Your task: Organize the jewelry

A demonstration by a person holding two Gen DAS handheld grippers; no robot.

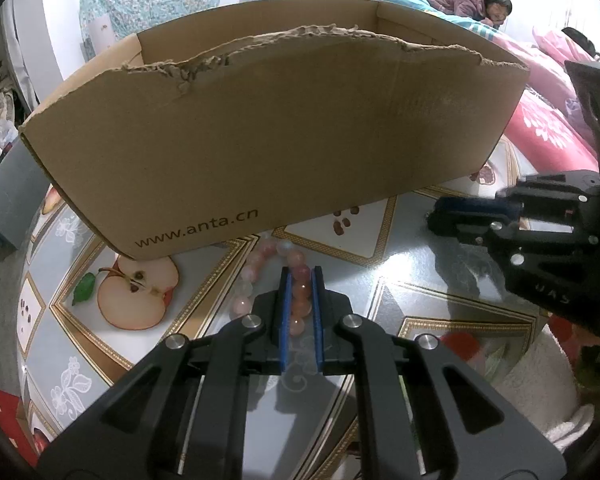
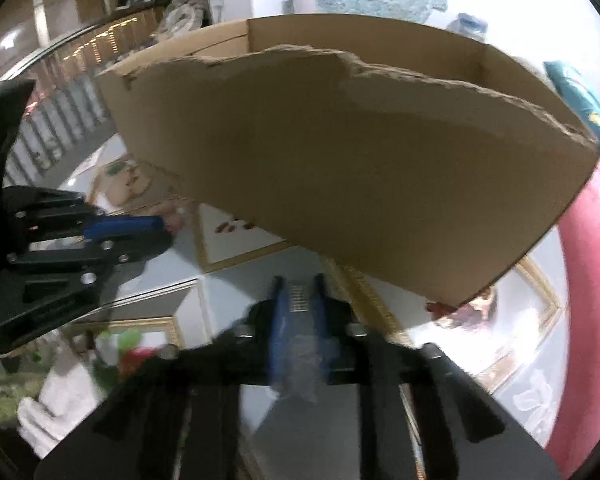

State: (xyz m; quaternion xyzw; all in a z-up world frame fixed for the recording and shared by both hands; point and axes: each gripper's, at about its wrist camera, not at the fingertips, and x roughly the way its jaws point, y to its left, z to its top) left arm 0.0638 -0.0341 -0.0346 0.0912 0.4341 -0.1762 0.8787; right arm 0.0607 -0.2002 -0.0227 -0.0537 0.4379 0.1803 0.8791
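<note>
A bracelet of pink and white beads [image 1: 260,264] lies on the glass table just in front of the cardboard box [image 1: 284,128]. My left gripper [image 1: 301,276] is shut on the bracelet, with several beads pinched between its blue pads. In the right wrist view the left gripper [image 2: 156,226] shows at the left. My right gripper [image 2: 299,280] hovers over the table in front of the box [image 2: 360,168], its jaws narrowly apart with nothing clearly between them; the frame is blurred. It also shows at the right in the left wrist view [image 1: 440,210].
The open box has a torn front rim and stands on a glass table with a fruit-pattern cloth [image 1: 136,296]. A red blanket [image 1: 540,120] lies to the right. White fabric [image 1: 540,384] lies at the near right edge.
</note>
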